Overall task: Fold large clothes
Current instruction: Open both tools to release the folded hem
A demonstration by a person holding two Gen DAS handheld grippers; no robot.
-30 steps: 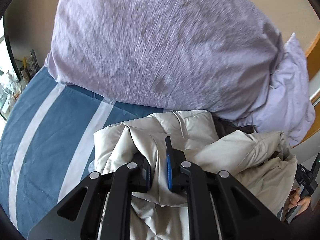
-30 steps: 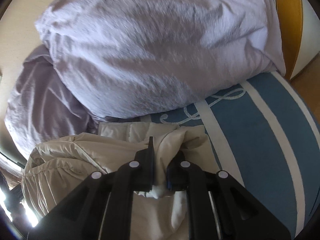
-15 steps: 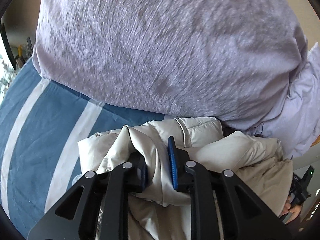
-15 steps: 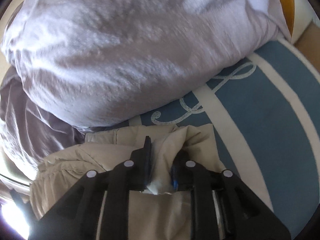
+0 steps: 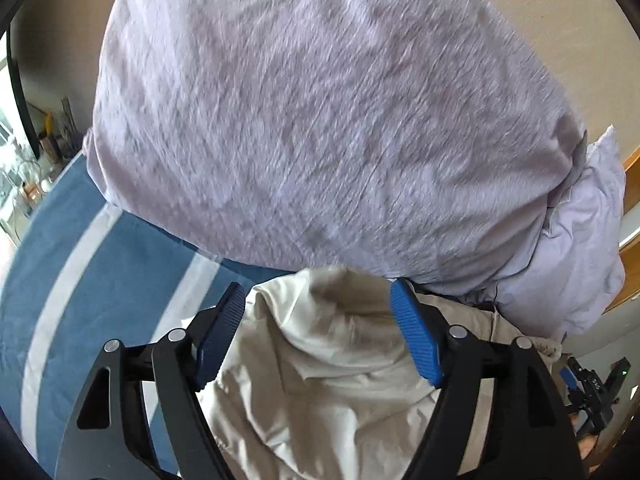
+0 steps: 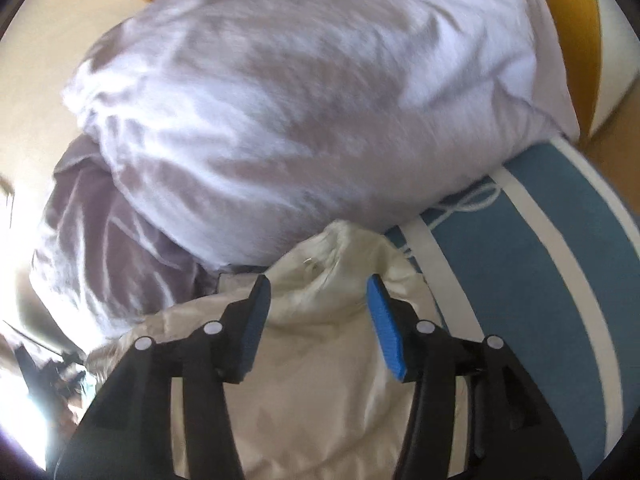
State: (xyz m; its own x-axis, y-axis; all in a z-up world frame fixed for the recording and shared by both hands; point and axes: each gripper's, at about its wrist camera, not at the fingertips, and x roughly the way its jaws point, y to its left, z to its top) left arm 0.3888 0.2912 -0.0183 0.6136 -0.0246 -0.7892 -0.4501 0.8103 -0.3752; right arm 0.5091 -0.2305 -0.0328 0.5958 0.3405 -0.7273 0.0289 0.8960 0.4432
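A cream puffy jacket (image 5: pixel 332 364) lies bunched on the blue-and-white striped bed cover (image 5: pixel 100 272), its far edge against a big lilac pillow (image 5: pixel 320 120). My left gripper (image 5: pixel 318 304) is open, its blue-padded fingers (image 5: pixel 416 340) spread over the jacket's folded edge, holding nothing. In the right wrist view the same jacket (image 6: pixel 320 360) lies below my right gripper (image 6: pixel 318 296), which is also open with jaws either side of the cloth. The jacket's lower part is hidden behind the grippers.
A second lilac pillow (image 5: pixel 580 248) lies to the right, with a wooden bed frame (image 5: pixel 632 184) behind. A cluttered shelf (image 5: pixel 36 160) stands at far left. The striped cover (image 6: pixel 540 260) stretches right of the jacket. The other gripper (image 5: pixel 592 392) shows at lower right.
Both grippers were shut on folds of the jacket; now both have opened and let it go. The jacket has been carried forward and now lies against the pillow.
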